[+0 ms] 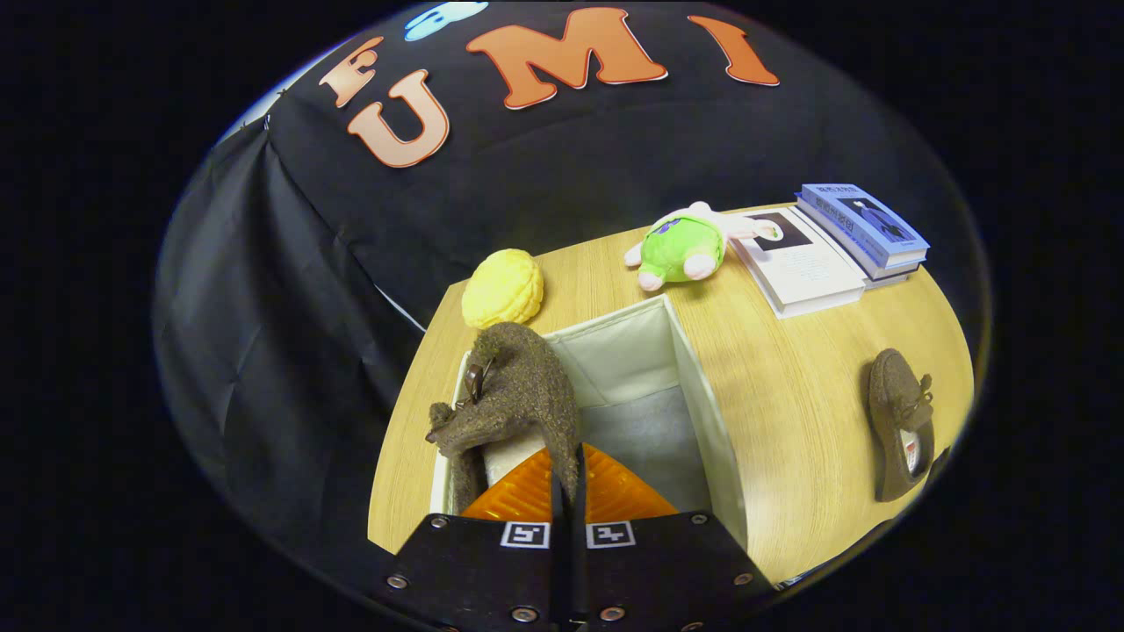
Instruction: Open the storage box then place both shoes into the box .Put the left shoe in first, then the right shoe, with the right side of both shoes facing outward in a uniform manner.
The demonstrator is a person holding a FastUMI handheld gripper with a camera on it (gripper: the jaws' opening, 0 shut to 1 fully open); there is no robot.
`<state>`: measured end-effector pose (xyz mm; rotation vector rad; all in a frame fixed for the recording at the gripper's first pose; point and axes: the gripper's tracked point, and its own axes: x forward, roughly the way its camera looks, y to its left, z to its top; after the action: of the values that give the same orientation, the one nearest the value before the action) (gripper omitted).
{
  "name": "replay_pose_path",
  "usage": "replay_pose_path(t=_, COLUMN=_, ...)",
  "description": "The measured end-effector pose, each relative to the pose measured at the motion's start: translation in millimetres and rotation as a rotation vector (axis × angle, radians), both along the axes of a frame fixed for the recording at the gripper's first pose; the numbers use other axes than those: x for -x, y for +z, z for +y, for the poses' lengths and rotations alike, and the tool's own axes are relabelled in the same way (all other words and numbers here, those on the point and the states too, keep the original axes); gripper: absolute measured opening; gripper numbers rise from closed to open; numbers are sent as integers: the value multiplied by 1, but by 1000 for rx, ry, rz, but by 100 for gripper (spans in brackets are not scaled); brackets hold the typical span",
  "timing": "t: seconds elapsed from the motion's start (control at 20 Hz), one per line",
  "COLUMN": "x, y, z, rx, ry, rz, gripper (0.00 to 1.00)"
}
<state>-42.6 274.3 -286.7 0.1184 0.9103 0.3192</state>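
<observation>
Fingers (568,474) pinch the edge of a brown shoe (514,395), apparently from both sides, holding it over the left part of the open box (702,412). The second shoe (900,421) lies on the table (808,369), well right of the box.

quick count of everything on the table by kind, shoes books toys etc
shoes: 2 (one pinched by the gripper over the storage box, one on the table)
storage boxes: 1
books: 3
plush toys: 1
yellow bun-shaped items: 1
total: 8
</observation>
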Motion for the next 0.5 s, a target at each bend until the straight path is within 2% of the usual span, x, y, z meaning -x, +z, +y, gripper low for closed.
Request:
replay_pose_path(t=0.35, x=13, y=-20, z=18, rx=14, ry=35, rz=51, gripper=5)
replay_pose_path(t=0.4, x=19, y=-21, z=21, rx=-3, ry=32, rz=73, gripper=7)
replay_pose_path(t=0.5, x=18, y=-22, z=15, rx=16, ry=21, rz=84, gripper=21)
